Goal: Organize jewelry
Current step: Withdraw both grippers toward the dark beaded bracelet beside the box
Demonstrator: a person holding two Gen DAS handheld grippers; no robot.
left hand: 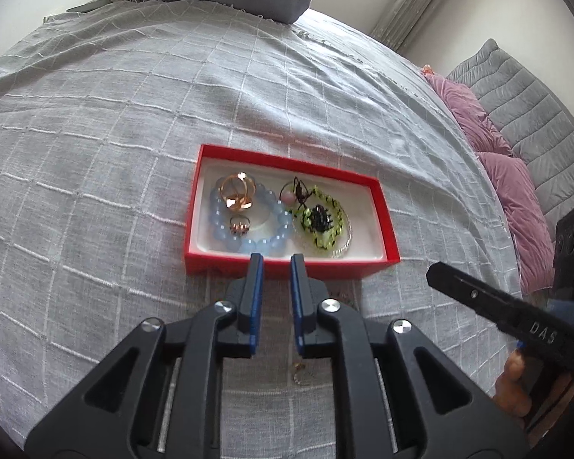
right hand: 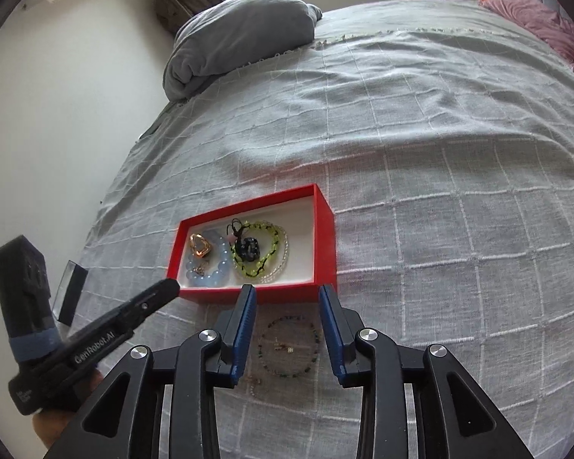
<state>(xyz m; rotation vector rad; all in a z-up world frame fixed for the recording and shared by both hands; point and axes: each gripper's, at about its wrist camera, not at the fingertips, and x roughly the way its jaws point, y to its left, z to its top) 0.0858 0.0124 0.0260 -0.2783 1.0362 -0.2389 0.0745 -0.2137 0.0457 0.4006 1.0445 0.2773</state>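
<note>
While most pieces already lay in the red box (right hand: 327,237), a dark beaded bracelet (right hand: 289,346) waited on the bedspread (right hand: 440,191).
Left gripper (left hand: 276,258) hovered narrowly parted, empty; right gripper (right hand: 287,288) hung spread above the bracelet, which looked next to be pinched and boxed.

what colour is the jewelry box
The box is red outside with a white lining, clearest in the left wrist view.
</note>
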